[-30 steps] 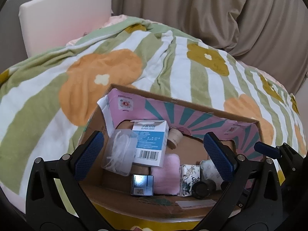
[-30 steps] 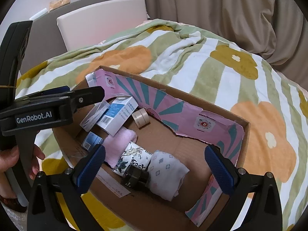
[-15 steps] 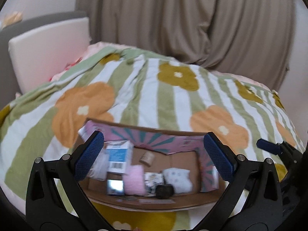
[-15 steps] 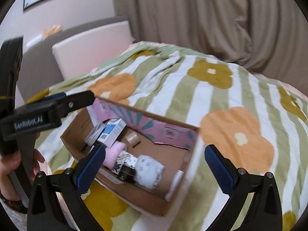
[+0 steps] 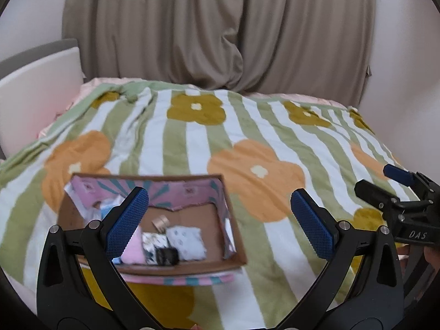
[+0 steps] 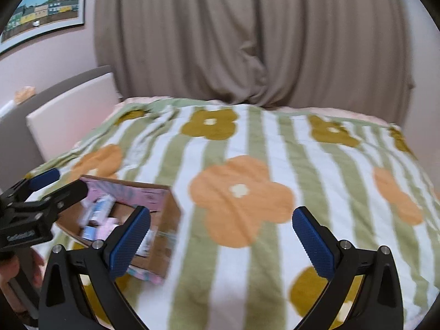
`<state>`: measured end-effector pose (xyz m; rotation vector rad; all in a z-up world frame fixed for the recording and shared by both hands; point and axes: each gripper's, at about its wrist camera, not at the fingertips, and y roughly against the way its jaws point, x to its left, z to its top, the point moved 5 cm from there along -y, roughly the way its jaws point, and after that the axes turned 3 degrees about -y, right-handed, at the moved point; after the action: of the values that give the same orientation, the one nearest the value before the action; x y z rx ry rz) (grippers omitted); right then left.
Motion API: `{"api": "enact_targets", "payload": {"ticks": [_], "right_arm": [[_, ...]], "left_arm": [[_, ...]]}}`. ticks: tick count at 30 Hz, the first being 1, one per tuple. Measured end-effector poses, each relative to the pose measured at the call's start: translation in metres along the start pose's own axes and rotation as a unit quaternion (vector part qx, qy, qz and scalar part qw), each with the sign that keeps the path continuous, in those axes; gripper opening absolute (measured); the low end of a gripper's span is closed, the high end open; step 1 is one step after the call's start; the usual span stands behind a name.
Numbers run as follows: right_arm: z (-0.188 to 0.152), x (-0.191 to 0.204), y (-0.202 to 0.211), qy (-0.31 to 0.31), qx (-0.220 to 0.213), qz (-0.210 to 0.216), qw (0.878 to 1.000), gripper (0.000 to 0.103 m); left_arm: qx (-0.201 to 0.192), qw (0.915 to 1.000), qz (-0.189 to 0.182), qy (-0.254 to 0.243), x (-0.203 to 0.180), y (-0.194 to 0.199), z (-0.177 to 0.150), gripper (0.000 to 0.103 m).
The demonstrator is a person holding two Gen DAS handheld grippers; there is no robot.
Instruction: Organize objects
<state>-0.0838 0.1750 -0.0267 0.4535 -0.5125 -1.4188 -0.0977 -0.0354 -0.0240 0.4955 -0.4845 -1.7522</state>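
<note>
— Listing item one: shallow brown cardboard box with pink printed lining (image 5: 231, 250), on the striped floral blanket (image 5: 275, 143), low and left of both views; contents small, blurred.

— Noted; left gripper (image 5: 220, 220) and right gripper (image 6: 221, 232) gape wide, empty; I judge the box light, its walls flimsy; I'd pinch a rim near a corner.

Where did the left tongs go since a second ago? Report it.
Yes. The left tongs pulled back and up from the box: it looks smaller against the blanket, curtain visible.
</note>
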Motion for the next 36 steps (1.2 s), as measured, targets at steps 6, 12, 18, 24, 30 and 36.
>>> {"api": "enact_targets", "payload": {"ticks": [6,12,18,24,30,36], "right_arm": [[-0.029,-0.019,0.003,-0.012,0.013,-0.007,1.000,0.103],[-0.039,-0.028,0.008,-0.018,0.007,-0.015,1.000,0.103],[-0.044,-0.028,0.008,-0.012,0.004,-0.024,1.000,0.103],[-0.046,-0.031,0.005,-0.020,0.007,-0.028,0.999,0.103],[-0.046,-0.031,0.006,-0.022,0.006,-0.036,0.999,0.103],[-0.046,-0.029,0.003,-0.009,0.007,-0.050,0.999,0.103]], "left_arm": [[0.002,1.0000,0.009,-0.002,-0.013,-0.002,-0.029,0.103],[0.009,0.9999,0.010,0.009,-0.010,-0.005,-0.043,0.103],[0.013,0.9998,0.012,0.013,-0.007,-0.008,-0.047,0.103],[0.018,0.9998,0.010,0.008,-0.008,-0.011,-0.050,0.103],[0.020,0.9997,0.010,0.009,-0.004,-0.013,-0.051,0.103],[0.019,0.9997,0.004,0.018,0.002,-0.012,-0.051,0.103]]}}
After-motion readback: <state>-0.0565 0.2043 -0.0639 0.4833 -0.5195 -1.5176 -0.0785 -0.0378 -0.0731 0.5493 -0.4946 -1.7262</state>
